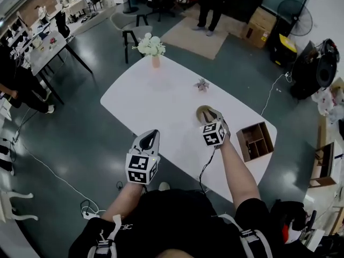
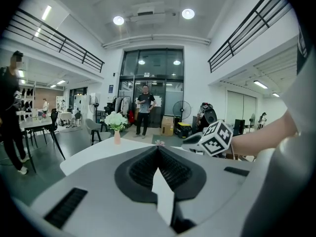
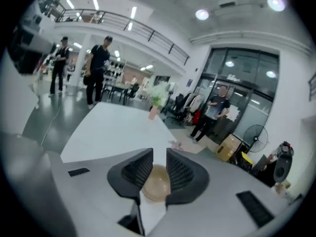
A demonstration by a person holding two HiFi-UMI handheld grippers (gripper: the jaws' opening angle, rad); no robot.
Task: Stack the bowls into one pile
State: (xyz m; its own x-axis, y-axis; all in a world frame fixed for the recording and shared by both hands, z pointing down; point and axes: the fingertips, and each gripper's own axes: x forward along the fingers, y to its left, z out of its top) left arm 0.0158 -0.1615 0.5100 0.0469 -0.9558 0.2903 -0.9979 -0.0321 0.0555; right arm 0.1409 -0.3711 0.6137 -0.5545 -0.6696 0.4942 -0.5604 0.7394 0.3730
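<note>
The bowl (image 1: 202,112) (image 3: 154,184), tan and round, sits on the white table (image 1: 161,101) a little right of its middle. In the head view the right gripper (image 1: 211,115) covers most of it and only the far rim shows. In the right gripper view it shows through the gap of the right gripper (image 3: 159,152), whose jaws stand a little apart, the ribbed pads not pressing on it. Whether this is one bowl or several nested I cannot tell.

The left gripper (image 1: 152,133) (image 2: 158,148) hovers at the near edge of the table, to the left and well apart from the bowl. Its jaws are closed together with nothing between them.

Beyond the bowl lies a small flower-like ornament (image 1: 202,84), too small to make out further. At the far end stands a vase of white flowers (image 1: 151,48) (image 2: 116,122). At the right corner, near the right forearm, sits an open wooden box (image 1: 256,142) with compartments. Nothing stands between the grippers and the bowl.

Off the table, a chair (image 1: 129,28) stands behind the vase. A person (image 1: 212,4) stands at a rug (image 1: 193,36), cut off by the top edge, with a cardboard box (image 1: 259,26) and a standing fan (image 1: 294,9) to the right.
</note>
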